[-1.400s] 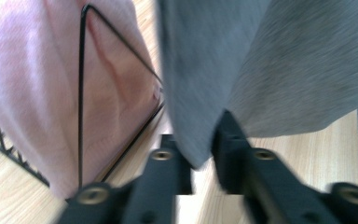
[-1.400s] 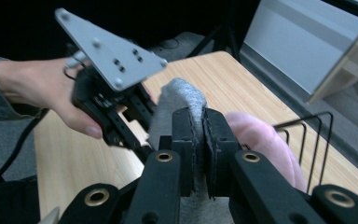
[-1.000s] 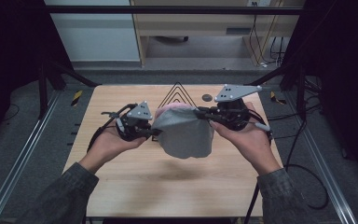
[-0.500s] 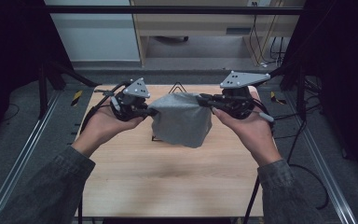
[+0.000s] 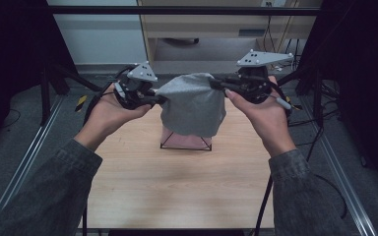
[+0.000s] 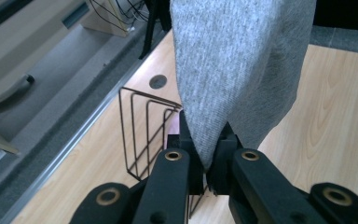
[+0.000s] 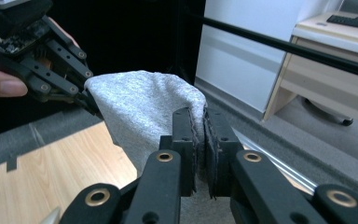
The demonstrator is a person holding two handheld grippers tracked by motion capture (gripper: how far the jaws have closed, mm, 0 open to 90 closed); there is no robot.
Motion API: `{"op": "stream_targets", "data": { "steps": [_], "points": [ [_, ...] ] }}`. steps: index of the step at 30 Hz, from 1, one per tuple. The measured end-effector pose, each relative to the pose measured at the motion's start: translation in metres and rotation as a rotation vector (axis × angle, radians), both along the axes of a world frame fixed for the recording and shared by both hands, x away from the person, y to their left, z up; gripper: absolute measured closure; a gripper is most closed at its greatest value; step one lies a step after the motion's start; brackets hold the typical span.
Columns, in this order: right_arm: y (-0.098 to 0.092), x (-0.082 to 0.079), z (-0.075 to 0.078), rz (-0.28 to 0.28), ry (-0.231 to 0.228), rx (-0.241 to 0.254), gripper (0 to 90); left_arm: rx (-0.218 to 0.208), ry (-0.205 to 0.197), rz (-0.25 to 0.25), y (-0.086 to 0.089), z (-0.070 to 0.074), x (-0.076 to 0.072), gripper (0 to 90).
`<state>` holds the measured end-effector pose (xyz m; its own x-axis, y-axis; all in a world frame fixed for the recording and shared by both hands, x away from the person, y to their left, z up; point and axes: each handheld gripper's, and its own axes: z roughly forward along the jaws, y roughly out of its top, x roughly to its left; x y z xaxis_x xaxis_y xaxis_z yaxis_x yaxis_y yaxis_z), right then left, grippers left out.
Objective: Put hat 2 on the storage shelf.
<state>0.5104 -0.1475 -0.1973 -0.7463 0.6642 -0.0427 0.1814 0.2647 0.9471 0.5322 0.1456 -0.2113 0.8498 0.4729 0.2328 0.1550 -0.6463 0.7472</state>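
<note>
The grey cloth (image 5: 193, 103) hangs in the air above the wire basket (image 5: 186, 141), stretched between the two grippers and clear of the tabletop (image 5: 177, 187). The left gripper (image 5: 153, 98) is clamped on one upper corner; in the left gripper view its jaws pinch a fold of the cloth (image 6: 233, 70) with the basket (image 6: 144, 130) just below and behind. The right gripper (image 5: 215, 84) is clamped on the opposite corner, and the right gripper view has its jaws closed tight on the fabric edge (image 7: 140, 107).

Judging from this, picking up and spreading the cloth looks done: it is lifted and hangs directly over the basket, its lower hem near the basket's top. What seems left is lowering it into the basket and letting go on both sides.
</note>
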Motion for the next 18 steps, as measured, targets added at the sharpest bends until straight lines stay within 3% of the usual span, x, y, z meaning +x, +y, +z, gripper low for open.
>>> {"op": "stream_targets", "data": {
  "steps": [6,11,16,18],
  "points": [
    [0.000,0.009,0.015,-0.017,-0.024,0.005,84.0,-0.001,-0.046,0.026,-0.002,0.023,0.007,87.0],
    [0.000,0.023,0.022,-0.045,-0.039,0.036,84.0,-0.014,-0.085,0.061,-0.003,0.037,0.023,87.0],
    [0.003,0.043,0.024,-0.067,-0.054,0.049,83.9,-0.007,-0.122,0.095,-0.004,0.045,0.040,87.0],
    [0.004,0.052,0.023,-0.076,-0.048,0.059,83.9,-0.017,-0.119,0.106,-0.004,0.045,0.048,87.0]
  ]
}}
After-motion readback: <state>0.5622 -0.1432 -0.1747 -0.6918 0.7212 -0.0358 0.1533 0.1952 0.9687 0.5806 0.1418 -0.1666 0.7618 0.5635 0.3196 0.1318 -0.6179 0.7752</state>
